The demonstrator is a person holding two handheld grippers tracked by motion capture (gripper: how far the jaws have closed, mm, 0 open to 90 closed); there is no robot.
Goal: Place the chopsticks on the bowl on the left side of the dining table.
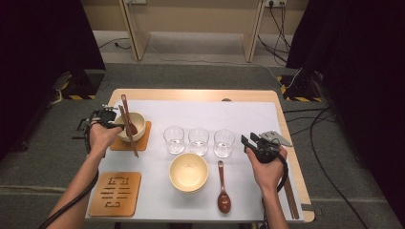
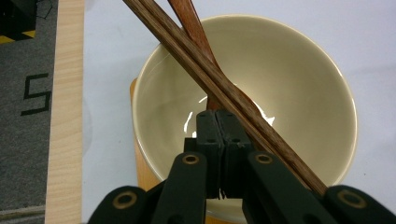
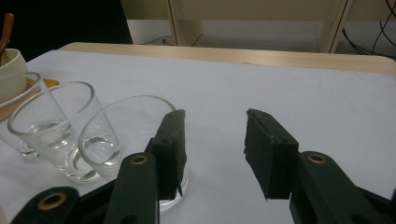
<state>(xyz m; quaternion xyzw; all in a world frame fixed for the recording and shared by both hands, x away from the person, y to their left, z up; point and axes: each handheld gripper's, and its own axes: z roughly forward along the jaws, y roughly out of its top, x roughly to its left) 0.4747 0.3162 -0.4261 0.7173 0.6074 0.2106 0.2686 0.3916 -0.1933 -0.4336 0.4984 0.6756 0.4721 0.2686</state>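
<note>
My left gripper (image 1: 118,126) (image 2: 221,117) is shut with nothing between its jaws, its tips over the near rim of a cream bowl (image 1: 139,120) (image 2: 299,84). That bowl stands on a wooden coaster (image 1: 144,141). A pair of brown chopsticks (image 1: 128,131) (image 2: 196,65) lies slanted across the bowl, passing just past the shut tips and over the right jaw. A wooden spoon (image 1: 127,114) (image 2: 189,21) leans in the bowl under them. My right gripper (image 1: 249,139) (image 3: 212,140) stands open and empty, just right of the nearest of three glasses (image 1: 224,142) (image 3: 126,126).
Two more glasses (image 1: 174,140) (image 1: 198,141) stand in the row. A second cream bowl (image 1: 188,172) and a brown spoon (image 1: 223,191) sit near the front. A cut-out wooden coaster (image 1: 116,193) lies front left, more chopsticks (image 1: 291,198) by the right edge.
</note>
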